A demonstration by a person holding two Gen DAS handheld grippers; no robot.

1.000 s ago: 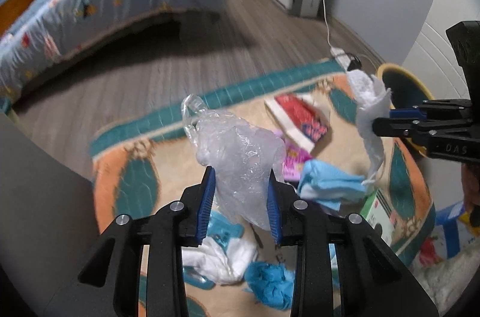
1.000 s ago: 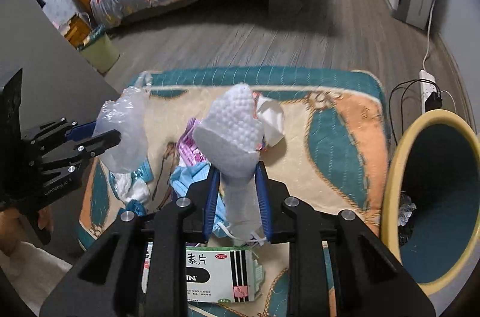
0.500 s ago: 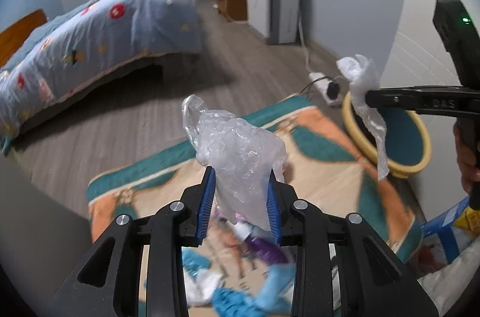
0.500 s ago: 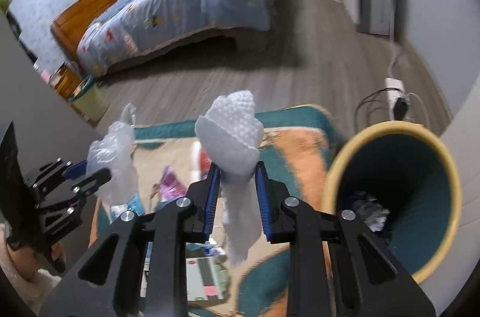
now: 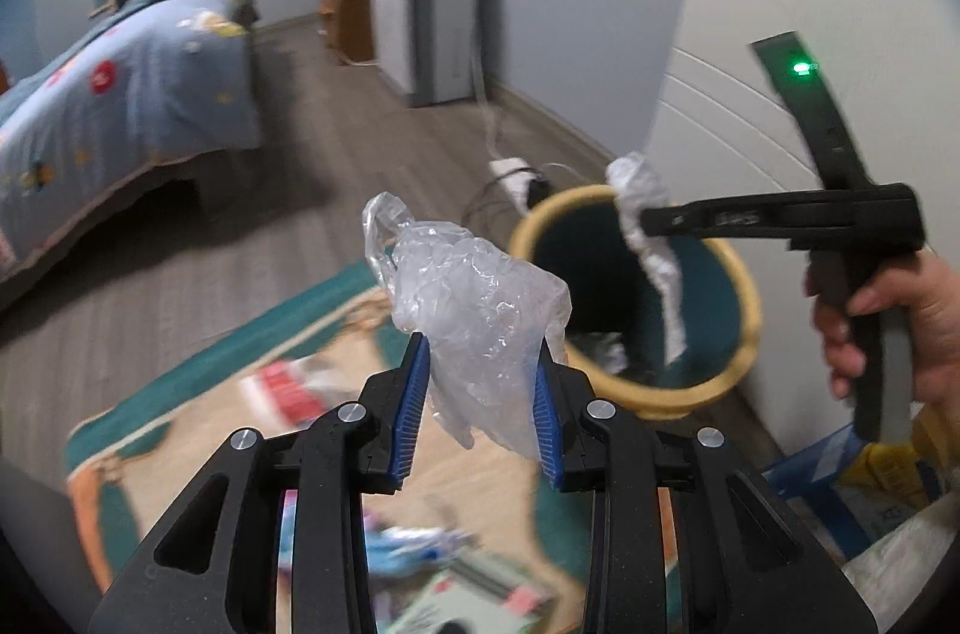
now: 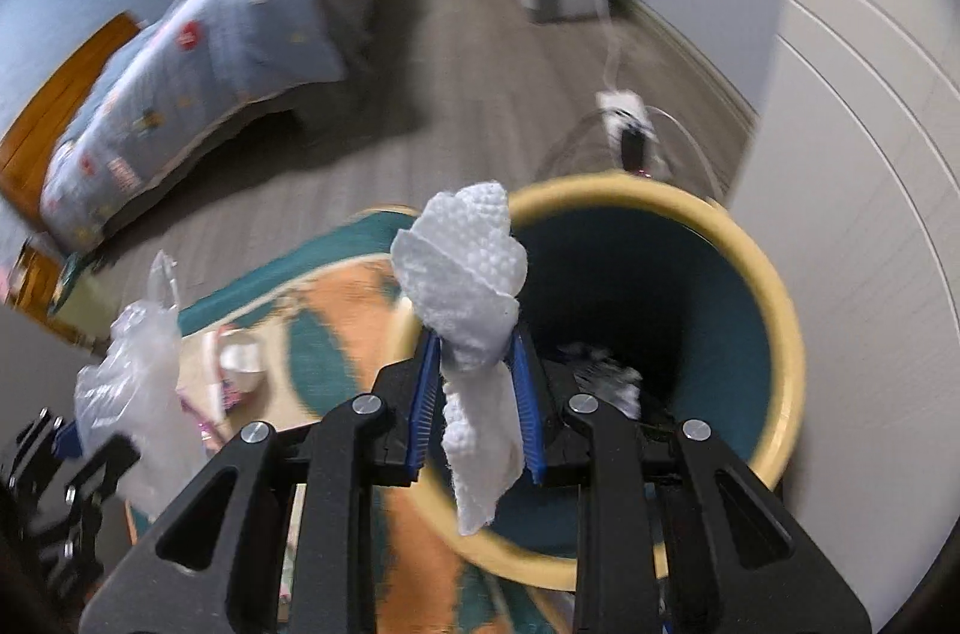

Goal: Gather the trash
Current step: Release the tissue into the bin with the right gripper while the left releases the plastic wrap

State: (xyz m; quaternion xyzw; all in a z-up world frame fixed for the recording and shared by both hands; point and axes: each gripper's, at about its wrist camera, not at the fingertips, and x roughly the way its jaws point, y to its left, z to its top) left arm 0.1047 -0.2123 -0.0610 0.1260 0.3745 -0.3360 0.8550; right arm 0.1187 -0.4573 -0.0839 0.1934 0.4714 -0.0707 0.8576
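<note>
My left gripper is shut on a crumpled clear plastic bag, held in the air above the rug, left of the bin. My right gripper is shut on a white paper towel that hangs over the near rim of the yellow-rimmed teal trash bin. The bin holds some crumpled trash at its bottom. In the left wrist view the right gripper holds the towel above the bin's opening. The bag also shows in the right wrist view.
An orange and teal rug lies on the wooden floor with more scattered litter. A bed stands at the left. A power strip with cables lies behind the bin. A white wall is at the right.
Both grippers have swung right toward the bin with their loads. The paper towel has come over the bin's opening. The bin looks much closer in both views.
</note>
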